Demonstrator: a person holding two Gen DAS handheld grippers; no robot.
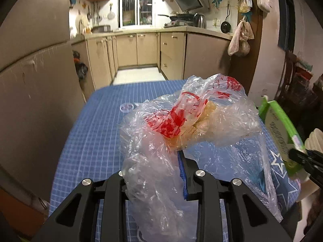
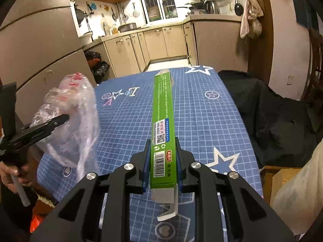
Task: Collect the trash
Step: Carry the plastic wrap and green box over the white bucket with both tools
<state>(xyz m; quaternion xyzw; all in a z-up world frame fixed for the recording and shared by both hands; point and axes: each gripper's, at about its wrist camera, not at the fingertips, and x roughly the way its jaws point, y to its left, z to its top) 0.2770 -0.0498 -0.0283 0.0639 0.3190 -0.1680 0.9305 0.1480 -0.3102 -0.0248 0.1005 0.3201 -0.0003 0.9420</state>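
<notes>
Left gripper (image 1: 177,155): jaws clamped on a crumpled clear plastic bag (image 1: 181,125) with red print. The bag billows up and over the fingers, held above the table (image 1: 97,133); something pale yellow shows through the plastic near the pinch point. A loose fold of the bag hangs down to the right of the gripper.

Right gripper (image 2: 164,153): jaws clenched on the near end of a long green box (image 2: 163,109). The box points away from the camera toward the far edge of the table, raised above the cloth. Barcode and a small square code are visible on its top face. Its near end flap is open and sticks out below the fingers.

Table is covered with a blue grid-pattern cloth printed with white stars. A small clear round lid (image 1: 126,107) lies on the cloth, left of the bag and apart from it.

In the right wrist view the left gripper and bag appear at the left edge, well apart from the box. A person's hand (image 2: 12,173) grips the left gripper's handle there.
</notes>
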